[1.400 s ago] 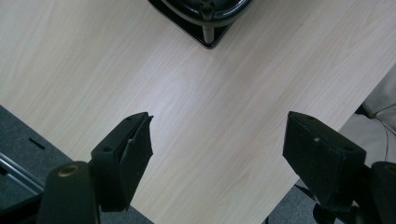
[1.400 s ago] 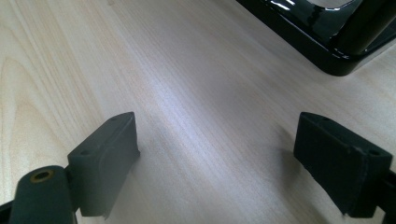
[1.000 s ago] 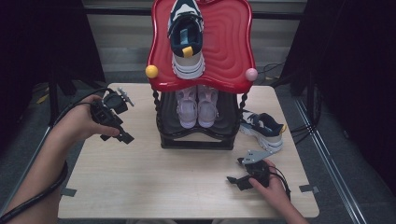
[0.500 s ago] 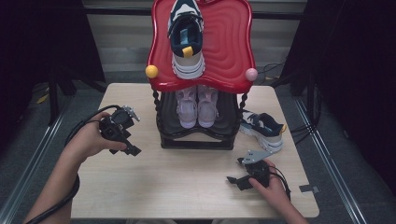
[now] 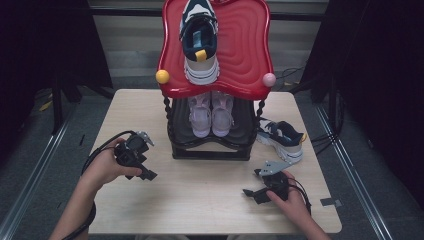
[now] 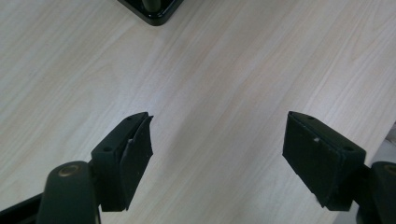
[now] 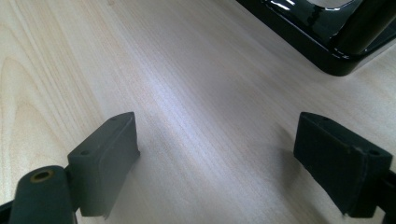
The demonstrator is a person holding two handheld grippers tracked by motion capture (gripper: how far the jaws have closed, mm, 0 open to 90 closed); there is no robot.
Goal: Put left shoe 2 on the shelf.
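One navy-and-white sneaker (image 5: 200, 42) is set on the red wavy-topped rack (image 5: 250, 60), its mate (image 5: 281, 140) is left on the pale wooden table (image 5: 200, 200), and both the left gripper (image 5: 142, 165) and right gripper (image 5: 257, 185) are held open, empty.

Red rippled shelf (image 5: 240, 45), pink sneakers (image 5: 212, 114)

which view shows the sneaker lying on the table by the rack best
The high view: the navy and white sneaker lies whole on the table, right of the black rack. The left gripper view and the right gripper view look down at bare tabletop and a corner of the rack's base, not the sneaker.
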